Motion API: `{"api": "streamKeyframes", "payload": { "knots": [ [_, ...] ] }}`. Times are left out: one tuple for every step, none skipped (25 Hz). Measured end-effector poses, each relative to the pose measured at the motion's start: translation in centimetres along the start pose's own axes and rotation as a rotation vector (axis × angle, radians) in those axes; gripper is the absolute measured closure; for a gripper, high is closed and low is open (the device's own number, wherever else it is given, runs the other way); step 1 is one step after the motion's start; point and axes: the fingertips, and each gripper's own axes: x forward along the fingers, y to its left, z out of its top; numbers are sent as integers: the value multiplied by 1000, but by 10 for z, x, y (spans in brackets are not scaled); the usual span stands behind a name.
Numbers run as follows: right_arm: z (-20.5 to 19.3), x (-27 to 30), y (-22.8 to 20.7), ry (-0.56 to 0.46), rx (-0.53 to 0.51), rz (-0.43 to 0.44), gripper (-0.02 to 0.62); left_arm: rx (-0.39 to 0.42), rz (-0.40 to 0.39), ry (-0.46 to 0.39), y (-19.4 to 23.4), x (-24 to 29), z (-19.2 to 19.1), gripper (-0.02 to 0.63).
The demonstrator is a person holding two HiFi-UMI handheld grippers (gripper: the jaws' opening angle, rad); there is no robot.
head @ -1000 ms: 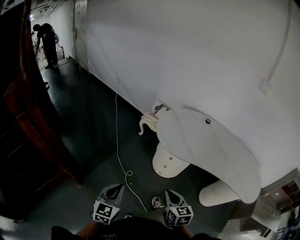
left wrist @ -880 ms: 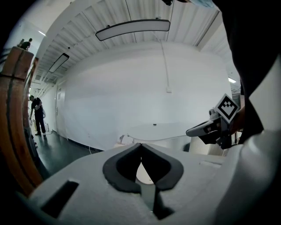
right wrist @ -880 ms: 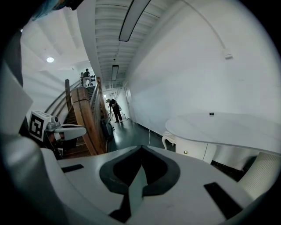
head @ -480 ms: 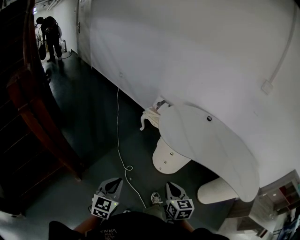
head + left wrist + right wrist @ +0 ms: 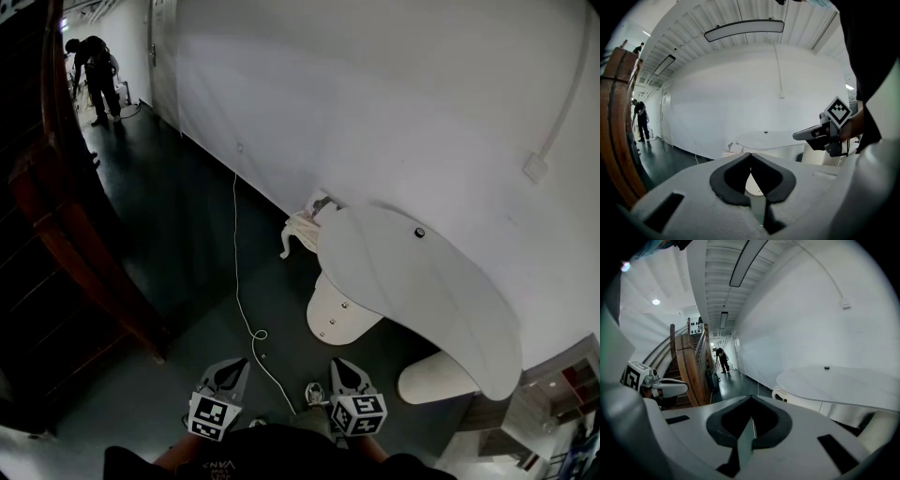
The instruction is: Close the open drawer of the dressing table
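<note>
Our left gripper (image 5: 232,367) and right gripper (image 5: 341,367) are both pinched together on nothing; table (image 5: 422,291) sits at two o'clock.

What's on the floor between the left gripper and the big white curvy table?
A thin white cable with a small loop crosses the dark floor between the left gripper and the white curved dressing table. The head view shows it.

The dressing table (image 5: 422,291) and wall (image 5: 375,94) are white, the floor (image 5: 178,225) dark, the railing (image 5: 47,202) reddish-brown.
</note>
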Motion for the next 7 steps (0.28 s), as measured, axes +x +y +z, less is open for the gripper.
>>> {"api": "streamKeyframes", "payload": {
  "knots": [
    [-1, 0, -1, 1, 2, -3, 594, 0, 1, 0, 1, 0, 0, 588],
    [-1, 1, -2, 2, 3, -5, 594, 0, 3, -1, 2, 1, 0, 588],
    [-1, 1, -3, 1, 5, -7, 594, 0, 4, -1, 3, 1, 0, 588],
    [-2, 2, -4, 0, 7, -10, 594, 0, 6, -2, 3, 2, 1, 588],
    [-2, 2, -5, -1, 9, -12, 594, -1, 7, -3, 4, 3, 1, 588],
    [-2, 3, -6, -3, 12, -15, 594, -1, 8, -4, 4, 4, 1, 588],
    [-2, 3, -8, -4, 15, -18, 594, -2, 9, -5, 5, 5, 1, 588]
  ]
}}
